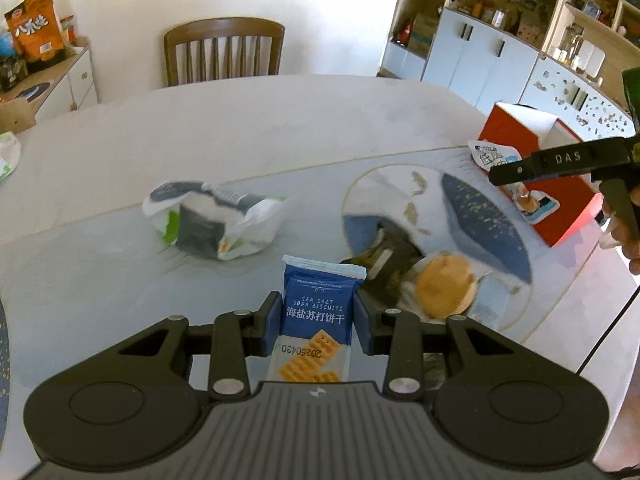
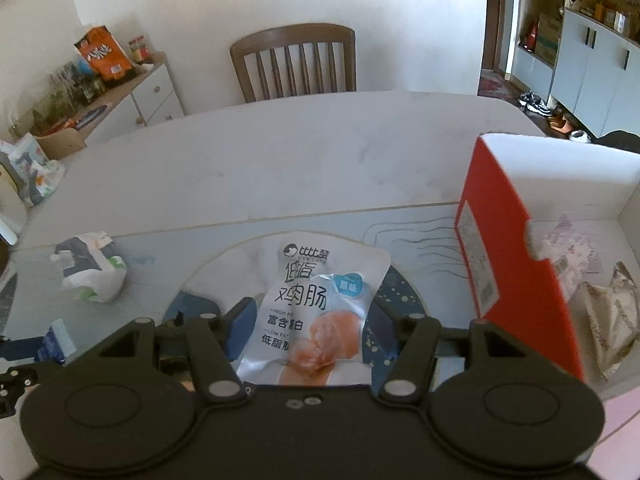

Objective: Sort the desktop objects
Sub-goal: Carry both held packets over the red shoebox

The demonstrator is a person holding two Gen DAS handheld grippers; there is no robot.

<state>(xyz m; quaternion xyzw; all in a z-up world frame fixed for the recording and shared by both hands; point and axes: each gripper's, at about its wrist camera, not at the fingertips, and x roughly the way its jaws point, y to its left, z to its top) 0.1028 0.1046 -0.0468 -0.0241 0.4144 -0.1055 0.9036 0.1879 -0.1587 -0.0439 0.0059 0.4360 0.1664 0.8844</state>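
A blue biscuit packet (image 1: 316, 320) is clamped upright between the pads of the left gripper (image 1: 316, 322), held above the grey mat (image 1: 80, 280). Just right of it, a round bun (image 1: 444, 290) and a dark wrapper (image 1: 384, 268) are seen blurred on the mat's circular print. A white sausage pouch (image 2: 316, 312) is pinched between the pads of the right gripper (image 2: 310, 326), over the same print. Further left, a crumpled white and green pack (image 1: 212, 224) is lying on the mat. To the right, a red box (image 2: 504, 264) is standing open, with a beige packet (image 2: 612, 316) and a pale wrapper (image 2: 568, 248) inside. Beyond the mat, the white table (image 2: 300, 160) is backed by a wooden chair (image 2: 296, 64).
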